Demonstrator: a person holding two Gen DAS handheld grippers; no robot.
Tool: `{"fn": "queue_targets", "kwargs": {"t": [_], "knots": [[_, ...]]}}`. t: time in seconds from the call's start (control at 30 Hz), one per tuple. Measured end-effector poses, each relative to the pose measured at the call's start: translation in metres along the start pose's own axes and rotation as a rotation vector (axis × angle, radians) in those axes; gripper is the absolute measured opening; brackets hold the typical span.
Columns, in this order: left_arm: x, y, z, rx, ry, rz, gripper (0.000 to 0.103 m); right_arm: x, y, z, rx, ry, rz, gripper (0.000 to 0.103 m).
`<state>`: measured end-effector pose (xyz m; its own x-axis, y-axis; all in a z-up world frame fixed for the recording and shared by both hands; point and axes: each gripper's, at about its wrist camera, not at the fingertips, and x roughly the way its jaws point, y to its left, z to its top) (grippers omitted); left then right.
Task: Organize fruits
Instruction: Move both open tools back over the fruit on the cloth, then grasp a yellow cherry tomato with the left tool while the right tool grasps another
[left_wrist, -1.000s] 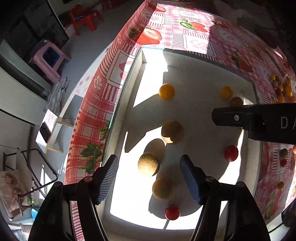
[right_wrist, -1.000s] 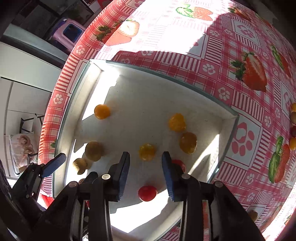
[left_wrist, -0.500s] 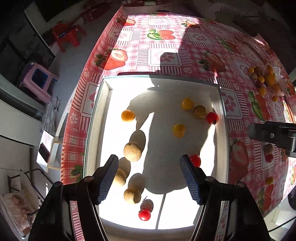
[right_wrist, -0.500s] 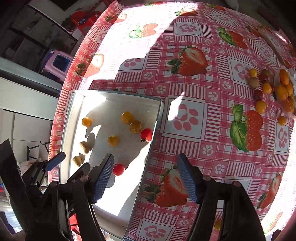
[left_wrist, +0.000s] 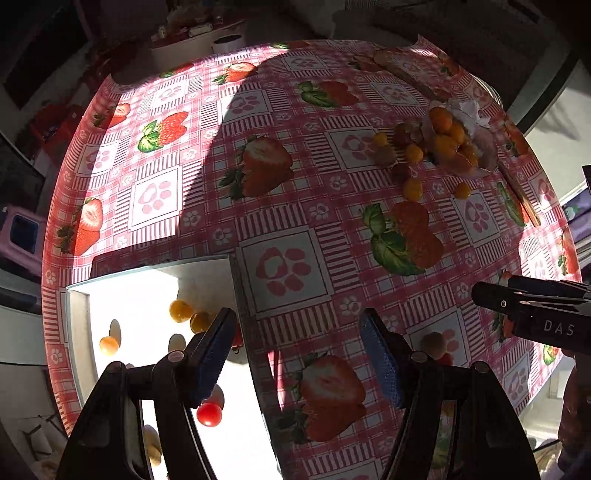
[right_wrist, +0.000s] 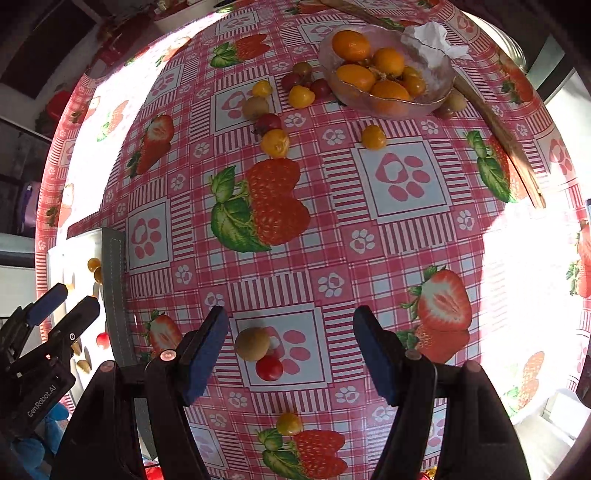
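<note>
- My left tongs are wide open, holding nothing, hanging over the table at the right edge of the white tray.
- My right tongs are wide open too, empty; a brown fruit and red tomato lie touching each other on the cloth between the pads, touching neither pad.
- The tray holds yellow and red fruits.
- A glass bowl of oranges sits far across, with loose fruits just beside it.
</note>
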<state>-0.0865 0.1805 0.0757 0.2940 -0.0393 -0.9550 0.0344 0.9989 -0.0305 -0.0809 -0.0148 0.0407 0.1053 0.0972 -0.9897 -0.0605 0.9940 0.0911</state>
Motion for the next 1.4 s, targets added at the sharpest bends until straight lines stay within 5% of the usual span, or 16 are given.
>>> {"fn": "queue_targets", "kwargs": {"t": [0.43, 0.9, 1.07, 1.2, 1.3, 1.4], "knots": [[0.063, -0.068, 0.072, 0.001, 0.024, -0.065, 0.070, 0.016, -0.056, 0.057, 0.084, -0.061, 0.001, 0.073], [0.100, -0.089, 0.095, 0.014, 0.031, -0.046, 0.070, 0.034, -0.075, 0.093, 0.141, -0.095, 0.092, 0.060], [0.102, -0.092, 0.099, 0.005, 0.021, -0.028, 0.070, 0.039, -0.071, 0.103, 0.148, -0.102, 0.102, 0.047], [0.103, -0.095, 0.103, 0.002, 0.008, -0.006, 0.053, 0.042, -0.066, 0.107, 0.142, -0.090, 0.124, 0.028], [0.102, -0.096, 0.106, 0.008, 0.003, -0.043, 0.026, 0.041, -0.063, 0.106, 0.132, -0.090, 0.127, 0.022], [0.099, -0.095, 0.104, 0.010, 0.003, -0.060, 0.026, 0.038, -0.064, 0.104, 0.130, -0.089, 0.135, 0.022]]}}
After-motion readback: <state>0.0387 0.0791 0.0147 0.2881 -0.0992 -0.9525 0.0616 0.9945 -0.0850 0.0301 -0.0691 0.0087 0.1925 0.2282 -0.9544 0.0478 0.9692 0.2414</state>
